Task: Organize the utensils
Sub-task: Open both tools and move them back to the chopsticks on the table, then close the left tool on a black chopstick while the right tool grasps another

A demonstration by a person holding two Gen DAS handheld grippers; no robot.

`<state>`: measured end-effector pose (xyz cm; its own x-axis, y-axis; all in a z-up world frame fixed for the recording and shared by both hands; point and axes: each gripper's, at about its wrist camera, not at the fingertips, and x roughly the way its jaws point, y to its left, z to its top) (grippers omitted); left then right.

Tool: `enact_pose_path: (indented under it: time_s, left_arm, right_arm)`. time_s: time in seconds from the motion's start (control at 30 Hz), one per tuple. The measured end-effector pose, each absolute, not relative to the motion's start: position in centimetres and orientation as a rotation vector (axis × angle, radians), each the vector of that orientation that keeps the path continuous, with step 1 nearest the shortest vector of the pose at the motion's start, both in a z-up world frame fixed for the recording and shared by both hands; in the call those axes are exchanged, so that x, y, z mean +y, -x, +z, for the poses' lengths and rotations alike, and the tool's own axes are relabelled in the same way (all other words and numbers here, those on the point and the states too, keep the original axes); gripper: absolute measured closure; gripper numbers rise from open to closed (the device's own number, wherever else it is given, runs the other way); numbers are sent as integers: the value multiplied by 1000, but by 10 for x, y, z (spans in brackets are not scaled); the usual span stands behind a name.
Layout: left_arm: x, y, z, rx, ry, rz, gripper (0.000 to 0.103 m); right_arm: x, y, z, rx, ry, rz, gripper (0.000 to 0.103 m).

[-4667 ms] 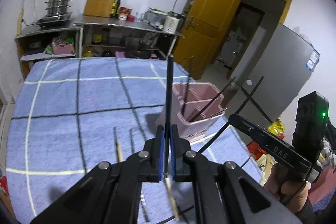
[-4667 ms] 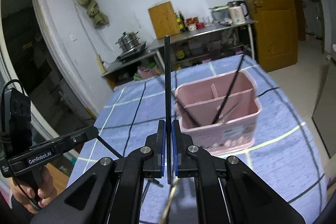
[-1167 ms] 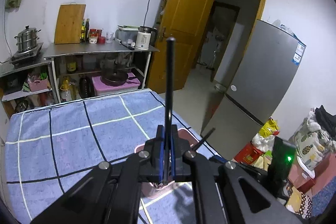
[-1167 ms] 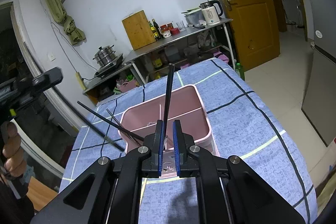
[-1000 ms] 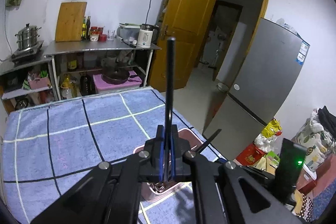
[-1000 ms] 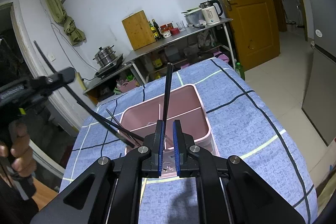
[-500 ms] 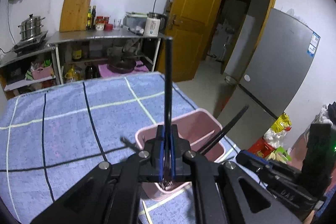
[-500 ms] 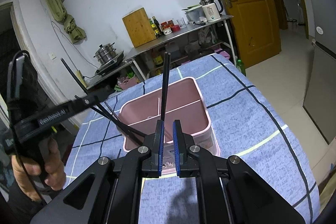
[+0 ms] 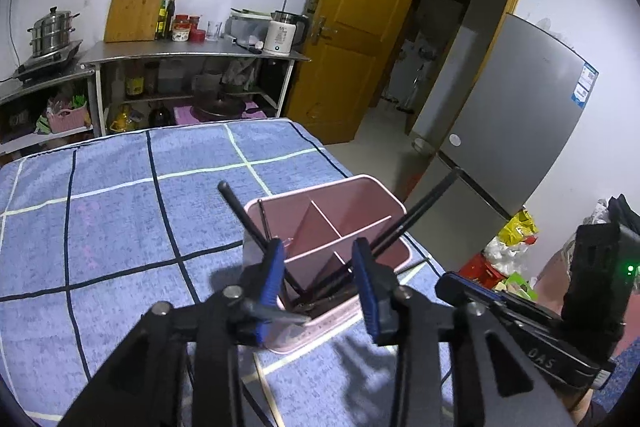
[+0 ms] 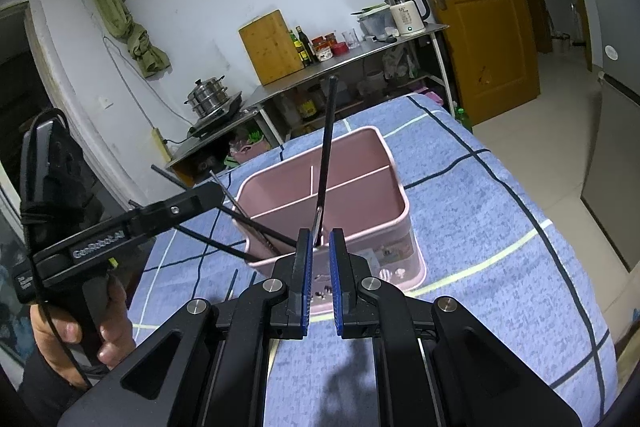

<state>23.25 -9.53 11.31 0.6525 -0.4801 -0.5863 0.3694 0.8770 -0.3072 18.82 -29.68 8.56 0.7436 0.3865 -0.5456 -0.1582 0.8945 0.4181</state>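
Slender black chopsticks (image 10: 325, 147) in pink bin (image 10: 394, 187)

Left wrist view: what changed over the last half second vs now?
The left tool opened and let go of the black chopstick, which now leans in the pink plastic divided utensil holder. The right tool has also parted its fingers, and its black chopstick stands in the holder, free of the pads. The holder and the blue checked tablecloth stayed put.
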Motion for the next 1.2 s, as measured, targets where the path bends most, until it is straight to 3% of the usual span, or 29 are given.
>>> enact_pose_path:
  time_s: [0.23,0.57,0.97,1.2]
  left_arm:
    - [-81,-210,127,668,175,-487,55]
    - [-33,-167,124,624,194,-415,53]
    - [6,-150,46,766,207,-277,54]
    - [15,-156,-6,862,204,-204,64]
  right_arm:
    - [-290,-176,84,675,-353,326,94]
    - [-270,-158,82,674,-311,373,94]
    - [-228,-145,56,754,-257,448,94]
    - [-196,-146,30,822,-215,496,94]
